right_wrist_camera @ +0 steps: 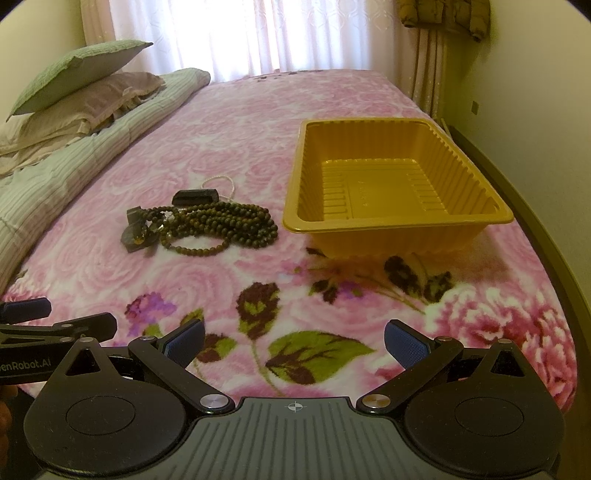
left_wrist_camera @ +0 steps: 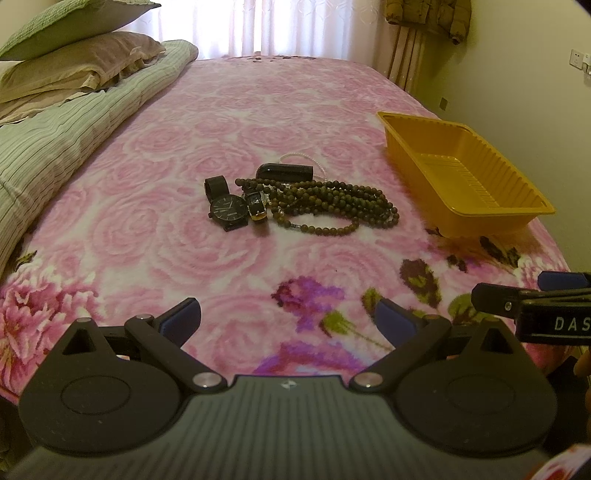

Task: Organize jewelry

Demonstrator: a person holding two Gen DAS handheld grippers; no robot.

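A pile of jewelry lies on the pink floral bedspread: a round black watch (left_wrist_camera: pixel 228 211), a small black and gold watch (left_wrist_camera: pixel 256 207), a long string of brown beads (left_wrist_camera: pixel 332 205) (right_wrist_camera: pixel 229 221), a black case (left_wrist_camera: pixel 285 172) (right_wrist_camera: pixel 195 197) and a thin pale chain (right_wrist_camera: pixel 221 181). An empty yellow plastic tray (left_wrist_camera: pixel 461 177) (right_wrist_camera: pixel 391 184) stands to the right of the pile. My left gripper (left_wrist_camera: pixel 288 325) is open and empty, well short of the pile. My right gripper (right_wrist_camera: pixel 293 343) is open and empty, near the bed's front edge, short of the tray.
A rolled green striped quilt (left_wrist_camera: pixel 74 133) and stacked pillows (left_wrist_camera: pixel 74 62) lie along the left of the bed. Curtains (right_wrist_camera: pixel 280 33) hang behind the far edge. The bed's right edge and a wall (right_wrist_camera: pixel 535 110) are just beyond the tray.
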